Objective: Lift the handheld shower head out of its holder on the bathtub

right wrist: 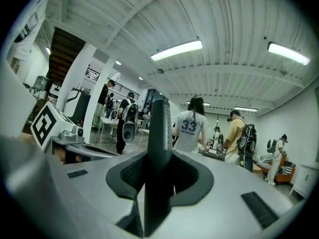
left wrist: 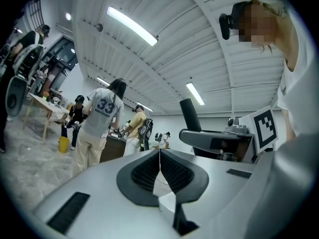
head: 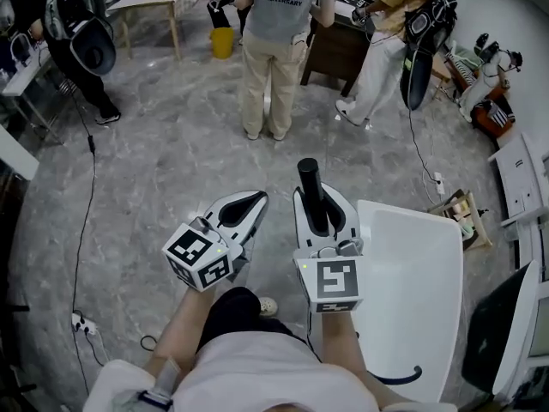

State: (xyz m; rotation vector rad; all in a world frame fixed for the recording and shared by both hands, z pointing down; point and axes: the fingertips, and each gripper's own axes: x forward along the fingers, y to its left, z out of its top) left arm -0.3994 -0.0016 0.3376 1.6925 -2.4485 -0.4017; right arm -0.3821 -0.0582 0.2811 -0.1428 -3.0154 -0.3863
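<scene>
Shower head handle (head: 308, 178) is sitting clamped in right gripper (head: 317, 202) fingers, seemingly lifted out already; left gripper (head: 257, 202) fingers are pressing together, empty. Next: carrying it steady.

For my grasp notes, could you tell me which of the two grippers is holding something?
The right gripper: a black handle is clamped between its jaws, whereas the left gripper has shut, empty jaws.

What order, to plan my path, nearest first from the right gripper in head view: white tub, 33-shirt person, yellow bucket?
1. White tub, beside the right gripper.
2. 33-shirt person, ahead on the floor.
3. Yellow bucket, beyond that person.
</scene>
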